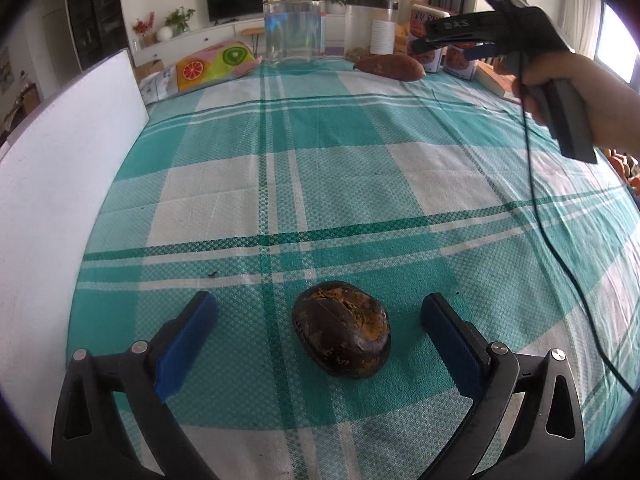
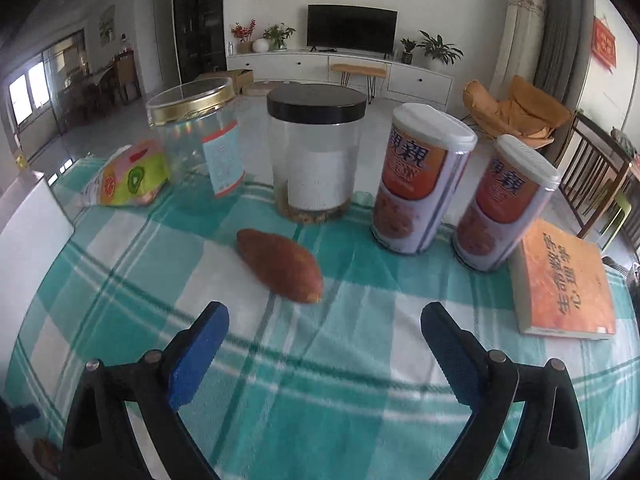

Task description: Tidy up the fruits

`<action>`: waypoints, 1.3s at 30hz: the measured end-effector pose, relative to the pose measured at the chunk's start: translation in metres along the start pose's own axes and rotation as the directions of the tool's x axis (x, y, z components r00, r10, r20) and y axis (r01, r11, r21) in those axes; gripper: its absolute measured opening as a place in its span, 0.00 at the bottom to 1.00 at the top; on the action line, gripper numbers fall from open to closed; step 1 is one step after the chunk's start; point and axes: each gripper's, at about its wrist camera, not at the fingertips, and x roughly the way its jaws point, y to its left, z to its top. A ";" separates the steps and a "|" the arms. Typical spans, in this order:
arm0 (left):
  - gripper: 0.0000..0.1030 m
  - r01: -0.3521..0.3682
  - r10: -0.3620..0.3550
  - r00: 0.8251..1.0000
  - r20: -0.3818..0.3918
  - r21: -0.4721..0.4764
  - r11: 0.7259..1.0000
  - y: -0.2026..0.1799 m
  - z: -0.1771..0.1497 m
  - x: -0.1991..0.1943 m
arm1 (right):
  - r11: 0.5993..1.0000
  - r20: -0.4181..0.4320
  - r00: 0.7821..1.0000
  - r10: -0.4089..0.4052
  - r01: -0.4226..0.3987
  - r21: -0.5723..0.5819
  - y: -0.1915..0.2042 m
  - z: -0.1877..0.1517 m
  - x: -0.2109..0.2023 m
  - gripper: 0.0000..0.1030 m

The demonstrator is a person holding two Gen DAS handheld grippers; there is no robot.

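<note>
A dark brown, scuffed round fruit (image 1: pixel 342 334) lies on the teal checked cloth (image 1: pixel 320 160). My left gripper (image 1: pixel 320 301) stands open around it, a blue pad on each side with a clear gap to the fruit. A reddish-brown sweet potato (image 2: pixel 280 266) lies farther back, near the jars. My right gripper (image 2: pixel 324 312) is open and empty above the cloth, with the sweet potato just ahead of it and slightly left. In the left wrist view the right gripper (image 1: pixel 418 46) shows side-on at the upper right, held by a hand (image 1: pixel 580 92), beside the sweet potato (image 1: pixel 390 67).
Along the far edge stand a clear jar with a gold lid (image 2: pixel 192 136), a black-lidded jar (image 2: pixel 316 152) and two tall snack cans (image 2: pixel 420 180). An orange book (image 2: pixel 564 280) lies right, a fruit-print bag (image 2: pixel 128 180) left. A white board (image 1: pixel 60 180) lines the left side. A cable (image 1: pixel 560 260) hangs.
</note>
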 end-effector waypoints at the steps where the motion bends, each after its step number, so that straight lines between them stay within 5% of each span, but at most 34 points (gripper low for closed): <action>1: 0.99 0.000 0.000 1.000 0.000 0.000 1.000 0.000 0.000 0.000 | 1.000 -0.016 1.000 0.013 -0.013 -0.003 0.004 0.006 0.010 0.84; 6: 0.99 0.000 0.000 1.000 0.000 0.000 1.000 0.000 0.000 0.000 | 0.999 -0.102 0.995 0.002 -0.005 -0.031 0.022 0.023 0.049 0.73; 7: 0.99 0.000 0.000 1.000 0.000 0.000 1.000 0.000 0.000 0.000 | 0.999 -0.126 0.992 0.028 -0.030 -0.012 0.022 0.024 0.055 0.62; 8: 0.99 0.001 -0.001 1.000 0.000 -0.001 1.000 0.000 0.000 0.000 | 0.999 -0.136 0.990 0.048 -0.048 0.005 0.024 0.024 0.057 0.54; 14: 0.99 0.002 -0.002 1.000 -0.001 -0.002 1.000 0.000 0.000 0.000 | 0.998 -0.221 0.974 0.045 -0.036 0.048 0.030 0.017 0.044 0.40; 18: 0.99 0.009 -0.009 1.000 -0.001 -0.004 1.000 0.001 0.000 0.000 | 0.985 -0.308 0.943 0.127 -0.083 0.154 0.025 -0.019 0.016 0.40; 23: 0.98 0.209 -0.206 0.978 0.040 -0.104 0.972 0.027 0.003 -0.008 | 0.948 -0.359 0.897 0.256 -0.160 0.274 0.028 -0.088 -0.034 0.39; 25: 0.91 0.217 -0.217 0.976 0.013 -0.099 0.971 0.028 0.006 -0.008 | 0.932 -0.362 0.884 0.297 -0.186 0.311 0.032 -0.113 -0.052 0.39; 28: 0.59 0.184 -0.184 0.983 -0.019 0.001 0.983 0.013 0.009 -0.007 | 0.888 -0.328 0.870 0.368 -0.225 0.401 0.027 -0.139 -0.073 0.39; 29: 0.59 0.163 -0.163 0.987 -0.018 0.032 0.986 0.008 0.009 -0.007 | 0.869 -0.312 0.865 0.392 -0.237 0.435 0.026 -0.147 -0.078 0.39; 31: 0.39 0.145 -0.145 0.989 -0.007 0.065 0.987 0.003 0.007 -0.007 | 0.836 -0.285 0.859 0.425 -0.252 0.488 0.024 -0.163 -0.085 0.39; 35: 0.39 0.180 -0.180 0.984 0.004 0.004 0.984 0.008 0.002 -0.028 | 0.716 -0.177 0.834 0.523 -0.317 0.622 0.018 -0.191 -0.102 0.39; 39: 0.39 0.322 -0.319 0.947 0.043 -0.121 0.939 0.031 -0.013 -0.095 | 0.600 -0.046 0.787 0.615 -0.430 0.674 0.031 -0.206 -0.135 0.39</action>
